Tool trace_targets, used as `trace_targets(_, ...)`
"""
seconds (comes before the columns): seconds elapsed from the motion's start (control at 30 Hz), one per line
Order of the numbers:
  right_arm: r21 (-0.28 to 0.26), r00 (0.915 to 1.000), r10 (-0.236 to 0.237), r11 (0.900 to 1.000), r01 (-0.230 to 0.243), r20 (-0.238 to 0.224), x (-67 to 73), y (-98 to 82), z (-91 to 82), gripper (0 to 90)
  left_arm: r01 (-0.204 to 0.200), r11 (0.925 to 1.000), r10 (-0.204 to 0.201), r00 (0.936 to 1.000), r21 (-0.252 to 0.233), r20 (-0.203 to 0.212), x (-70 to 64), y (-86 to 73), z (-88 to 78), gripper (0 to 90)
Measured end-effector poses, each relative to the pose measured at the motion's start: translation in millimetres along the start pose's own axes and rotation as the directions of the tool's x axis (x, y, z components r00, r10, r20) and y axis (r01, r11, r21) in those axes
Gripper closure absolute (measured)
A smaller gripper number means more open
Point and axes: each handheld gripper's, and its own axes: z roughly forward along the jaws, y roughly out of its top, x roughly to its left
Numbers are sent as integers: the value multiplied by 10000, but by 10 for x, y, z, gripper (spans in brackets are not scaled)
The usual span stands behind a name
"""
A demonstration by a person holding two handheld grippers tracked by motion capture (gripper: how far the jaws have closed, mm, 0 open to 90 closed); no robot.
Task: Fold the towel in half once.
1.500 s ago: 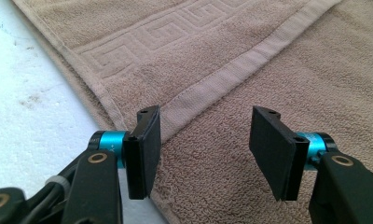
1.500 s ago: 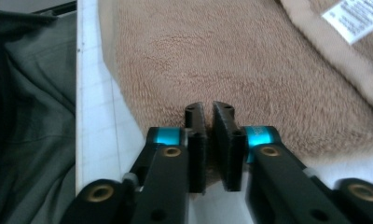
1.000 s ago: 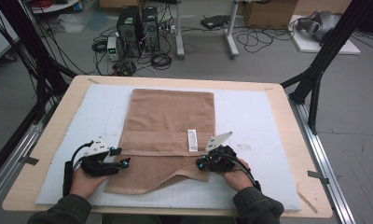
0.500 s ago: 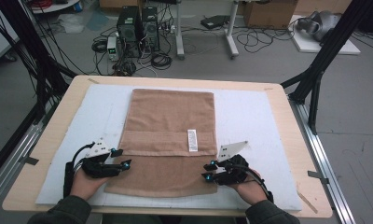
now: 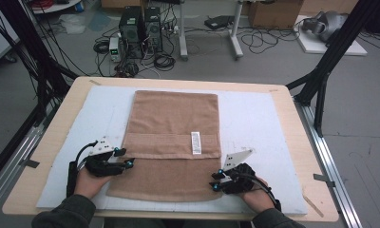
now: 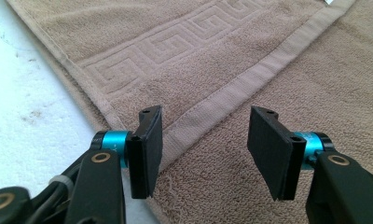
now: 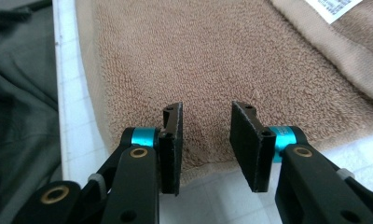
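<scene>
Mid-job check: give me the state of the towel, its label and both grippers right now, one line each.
brown towel: flat on the white mat, far part folded toward the person over the near part, hem across the middle.
white label: lying flat, on the folded hem.
left gripper: open, over the hem at the towel's left edge, nothing clamped.
right gripper: jaws just opened, at the towel's near right edge, nothing between the pads.

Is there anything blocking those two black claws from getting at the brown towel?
Nothing visible. The left gripper hangs open over the towel by its folded hem, and the right gripper, its jaws just opened and empty, sits at the towel's near edge. The white mat around it is bare.
</scene>
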Motion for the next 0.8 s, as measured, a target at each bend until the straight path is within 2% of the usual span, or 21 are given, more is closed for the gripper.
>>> trace_targets(0.13, -310, 9996, -44, 9995, 36, -263, -2, 32, -57, 646, 92, 9999, -92, 10000, -71, -27, 9, 2, -9, 461)
trace_targets(0.2, -363, 9996, -149, 9992, 140, -237, 19, 37, -78, 645, 125, 9999, -125, 9999, -74, -20, 15, 0, -3, 461)
trace_targets(0.27, -249, 9987, -306, 9993, 296, -418, 41, 24, -71, 649, 88, 10000, -88, 10000, -14, -7, 14, 0, 3, 461)
trace_targets(0.33, -19, 9985, -393, 9992, 393, -381, 63, 9, -33, 656, 72, 10000, -72, 10000, -6, 9, 3, 1, 11, 461)
trace_targets(0.37, 270, 9983, -429, 9987, 439, -398, 69, -4, 7, 692, 55, 10000, -55, 10000, -1, 11, -1, 2, 14, 462)
trace_targets(0.43, 260, 9976, -639, 9976, 645, -252, 76, -8, 36, 776, 88, 9999, -88, 9999, -57, 63, 0, 9, 10, 472)
trace_targets(0.5, 433, 9963, -536, 9975, 565, -672, 48, 24, 27, 890, 222, 9996, -219, 9996, -179, 150, 0, 21, -2, 491)
trace_targets(0.57, 679, 9945, -818, 9940, 862, -653, 68, 66, 2, 891, 201, 9996, -197, 9996, -201, 183, 10, 38, -19, 491)
trace_targets(0.6, 541, 9944, -850, 9946, 884, -622, 65, 80, -24, 861, 224, 9994, -220, 9996, -251, 181, 8, 48, -21, 491)
trace_targets(0.7, -74, 9984, -497, 9987, 495, -272, -13, 110, -104, 779, 192, 9995, -188, 9997, -261, 135, 27, 98, -8, 493)
trace_targets(0.8, -326, 9988, -157, 9993, 172, 455, -147, 153, -111, 733, 227, 9994, -224, 9997, -274, 118, 59, 134, 40, 527)
